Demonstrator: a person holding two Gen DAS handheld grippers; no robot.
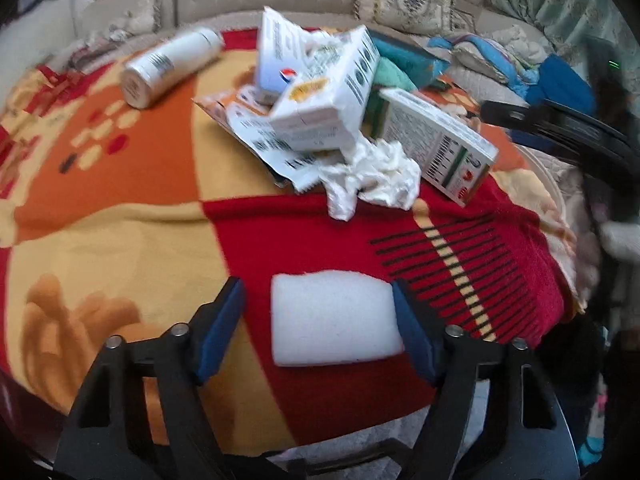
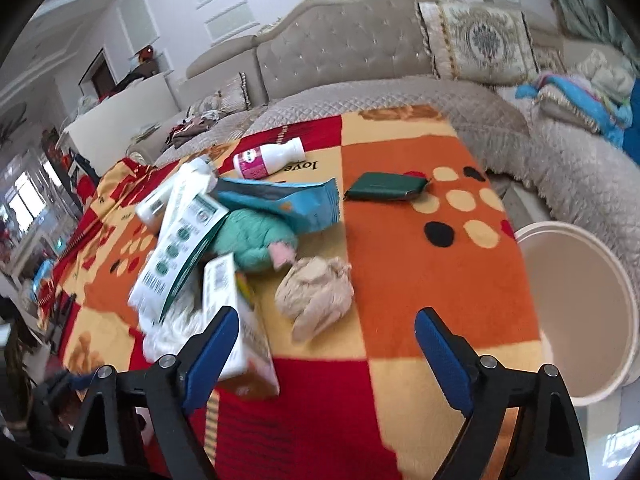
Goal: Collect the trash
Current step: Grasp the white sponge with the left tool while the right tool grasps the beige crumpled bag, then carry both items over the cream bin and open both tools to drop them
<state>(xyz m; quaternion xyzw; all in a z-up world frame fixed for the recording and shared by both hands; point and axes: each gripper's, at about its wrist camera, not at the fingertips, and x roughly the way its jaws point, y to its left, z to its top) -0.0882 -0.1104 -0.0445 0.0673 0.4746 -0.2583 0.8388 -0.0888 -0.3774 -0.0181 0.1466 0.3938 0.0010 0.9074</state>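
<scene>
A white foam block [image 1: 334, 318] lies on the red and orange blanket [image 1: 120, 208] between the fingers of my left gripper [image 1: 316, 286]. The right pad [image 1: 414, 336] sits at the block's edge, the left pad [image 1: 220, 332] stands clear of it, so the gripper is open. My right gripper [image 2: 326, 316] is open just short of a crumpled beige paper wad [image 2: 316, 292], with nothing pressed between its pads. A trash pile of cartons [image 1: 320, 92], a crumpled white tissue [image 1: 372, 176] and a white bottle [image 1: 168, 68] lies farther back.
A white bin [image 2: 560, 236] stands off the blanket's right edge. On the blanket lie a pink-labelled bottle [image 2: 268, 160], a dark green wallet [image 2: 384, 192], a blue bag [image 2: 288, 204], a teal cloth [image 2: 252, 244] and a carton [image 2: 244, 332] by the right gripper's left finger. A sofa [image 2: 340, 52] runs behind.
</scene>
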